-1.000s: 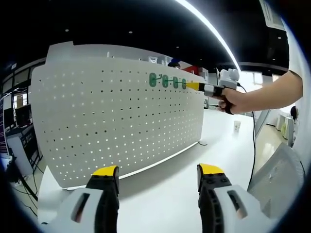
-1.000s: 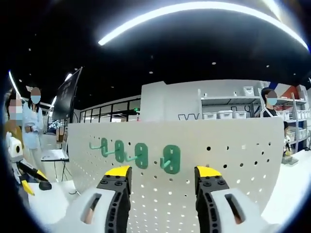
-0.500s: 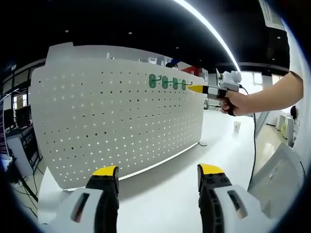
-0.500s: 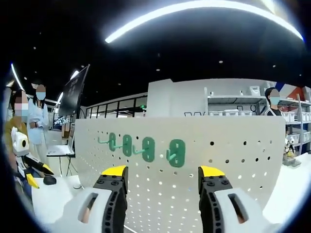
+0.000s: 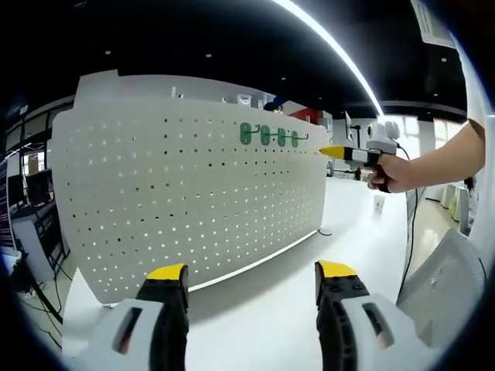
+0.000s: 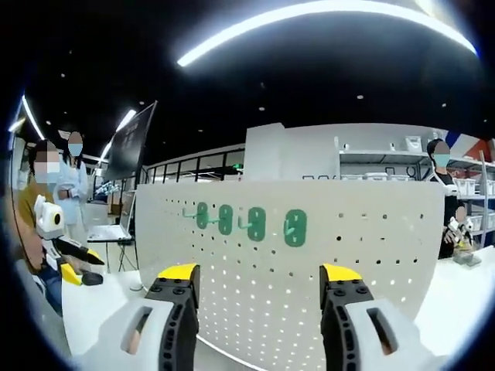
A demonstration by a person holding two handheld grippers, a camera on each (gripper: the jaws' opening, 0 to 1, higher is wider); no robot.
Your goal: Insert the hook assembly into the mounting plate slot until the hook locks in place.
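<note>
Four green hooks [image 6: 251,222] sit in a row on the white pegboard [image 6: 371,263], upper centre of the right gripper view; backplates flat against the board, prongs sticking out toward frame left. In the left gripper view the same hooks [image 5: 272,137] line up along the board's top edge, right of centre, small and hard to resolve.

Pegboard [image 5: 178,193] stands upright on a white table [image 5: 263,301], spanning most of the left gripper view and curving away toward the right.

Right gripper [image 6: 259,272]: yellow-tipped jaws spread wide at the bottom of its own view, nothing between them, board and hooks beyond and apart from them. In the left gripper view this right gripper [image 5: 334,151] appears at the right, held by a hand [image 5: 393,171] on a bare forearm, yellow tip pointing at the hook row and just short of the nearest hook, not touching.

Left gripper [image 5: 252,270]: jaws parted and empty at the bottom of its view, over the table, well apart from the board. In the right gripper view the left gripper [image 6: 71,267] shows at the far left, low.

People [image 6: 58,182] stand at the left edge of the right gripper view; another person [image 6: 442,193] at the right by shelving [image 6: 383,166]. A long ceiling light [image 6: 325,23] arcs across the top.
</note>
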